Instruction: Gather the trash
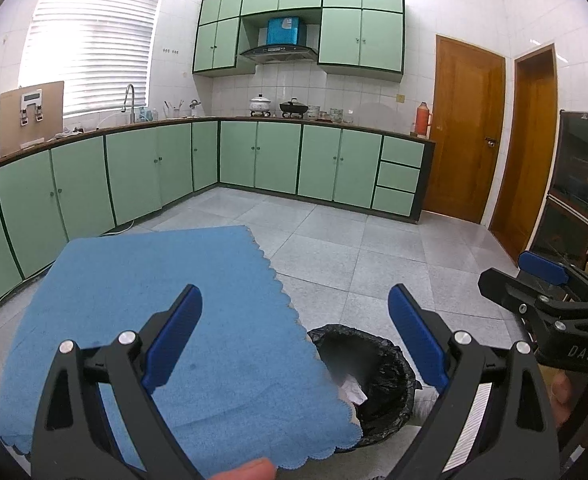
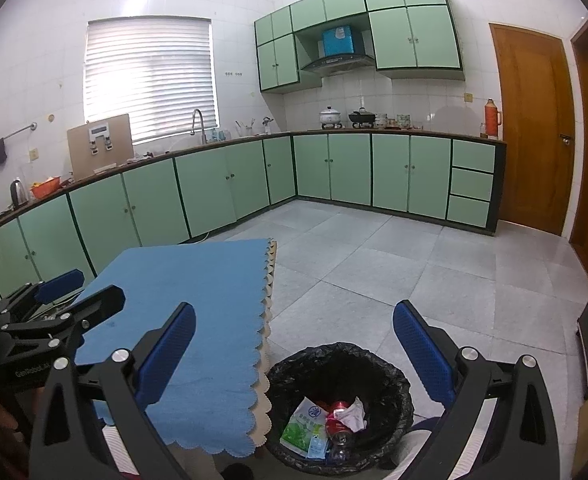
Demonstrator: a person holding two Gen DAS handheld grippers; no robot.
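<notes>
Lined trash bin point(image 2: 338, 404), blue-clothed table point(image 2: 198, 300), tiled floor point(image 2: 414, 280), possibly granite.

1. The place is a home kitchen: an L-shaped run of pale green base cabinets point(image 2: 230, 192) fills the middle of the frame, topped by a dark surface point(image 2: 374, 131).
2. Matching wall cabinets point(image 2: 414, 36) hang in the upper centre, with a range hood point(image 2: 338, 62) set between them.
3. Below the hood stand a white pot point(image 2: 330, 116) and a dark wok point(image 2: 361, 117).
4. A tall sink faucet point(image 2: 199, 124) rises before the blinded window point(image 2: 150, 76) at upper left.
5. An electric kettle point(image 2: 18, 193) sits at far left, and an orange thermos point(image 2: 492, 118) at right beside a wooden door point(image 2: 534, 128).
6. White wall tiles point(image 2: 414, 96) and a grey tiled floor point(image 2: 414, 264) complete the room.
</notes>
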